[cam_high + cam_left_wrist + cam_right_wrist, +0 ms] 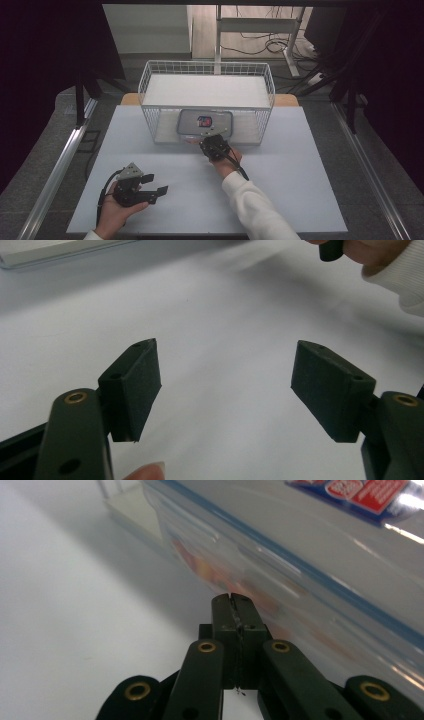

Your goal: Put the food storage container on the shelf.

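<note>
A clear plastic box (205, 122) with a blue-edged lid and a red and blue label stands at the front wall of a white wire basket (150, 75). Whether it leans on the wall I cannot tell. My right gripper (209, 140) is just in front of the box, held by a hand in a white sleeve. In the right gripper view its jaws (232, 600) are pressed together with nothing between them, their tips close under the side of the box (320, 555). My left gripper (156, 184) rests in a hand at the table's front left, its jaws (225, 385) wide apart over bare table.
The white table (300, 170) has free room to the right and left of the basket. A wooden edge (287, 100) shows behind it. Metal rails (65, 155) run along both sides, and a desk frame with cables (270, 45) stands beyond.
</note>
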